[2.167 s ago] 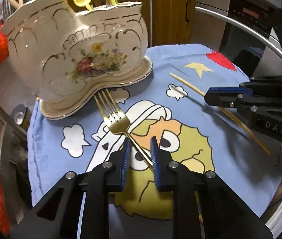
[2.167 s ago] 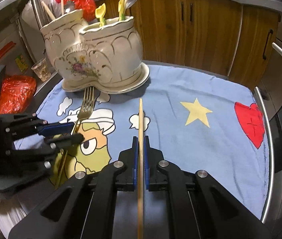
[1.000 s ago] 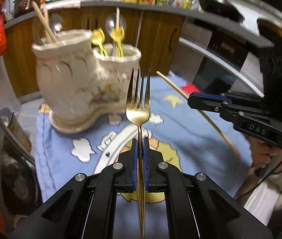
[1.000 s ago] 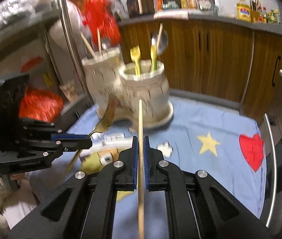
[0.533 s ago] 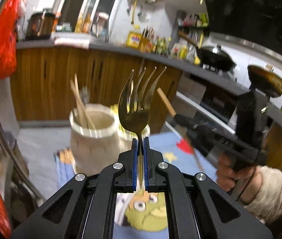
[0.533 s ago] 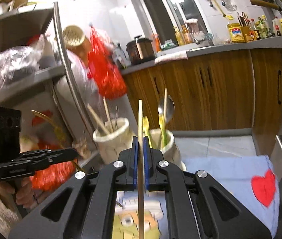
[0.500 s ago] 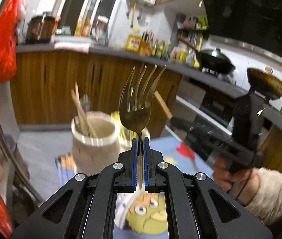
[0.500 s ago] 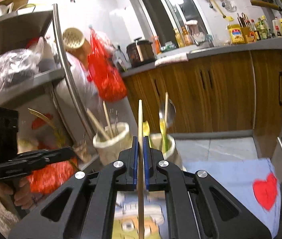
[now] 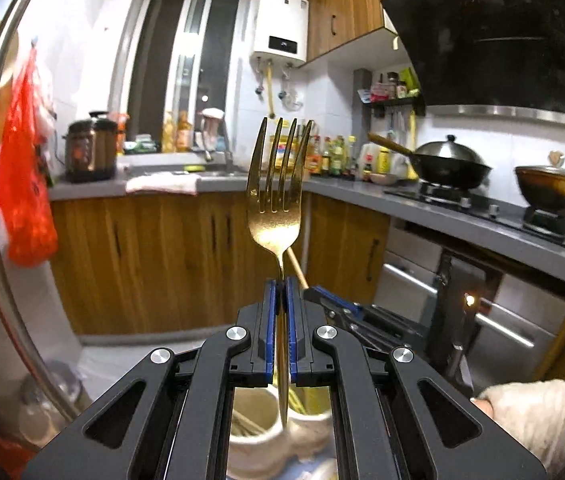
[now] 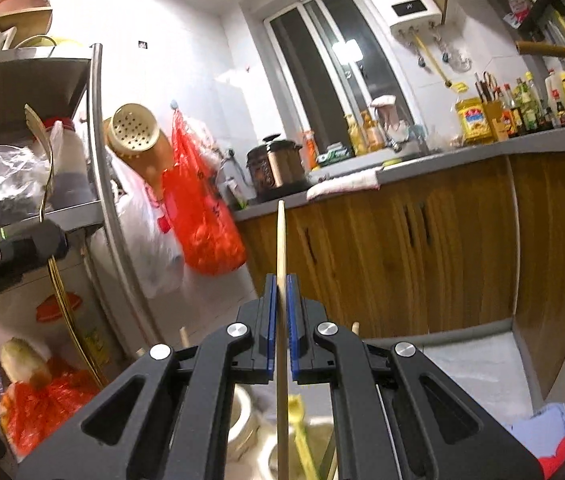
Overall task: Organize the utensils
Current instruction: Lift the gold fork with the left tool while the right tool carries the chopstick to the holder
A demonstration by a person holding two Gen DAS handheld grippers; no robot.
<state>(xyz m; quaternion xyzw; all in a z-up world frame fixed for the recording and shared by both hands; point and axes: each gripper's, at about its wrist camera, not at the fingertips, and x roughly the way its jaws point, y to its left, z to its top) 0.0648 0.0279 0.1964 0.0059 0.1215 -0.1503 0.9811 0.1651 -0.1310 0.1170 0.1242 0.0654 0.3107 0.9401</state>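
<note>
My left gripper (image 9: pixel 281 292) is shut on a gold fork (image 9: pixel 276 184), held upright with tines up; its handle end hangs over the cream ceramic utensil holder (image 9: pixel 254 420) seen below between the fingers. My right gripper (image 10: pixel 281 288) is shut on a wooden chopstick (image 10: pixel 280 240), held upright above the same holder (image 10: pixel 250 412), which holds yellow-handled utensils (image 10: pixel 298 408) and other chopsticks (image 10: pixel 183 336). The right gripper (image 9: pixel 338 308) shows in the left wrist view just right of the fork. The left gripper (image 10: pixel 10 256) with the fork (image 10: pixel 58 280) shows at the left of the right wrist view.
Wooden kitchen cabinets (image 9: pixel 154 256) stand behind. A metal rack post (image 10: pixel 102 200) and red bags (image 10: pixel 202 220) are on the left. A stove with pans (image 9: pixel 450 168) is on the right. A blue cloth corner (image 10: pixel 546 424) shows at lower right.
Both grippers have tilted further up, so the holder has dropped to the bottom edge of both views. The fork and chopstick stay clamped and now hang over the holder.
</note>
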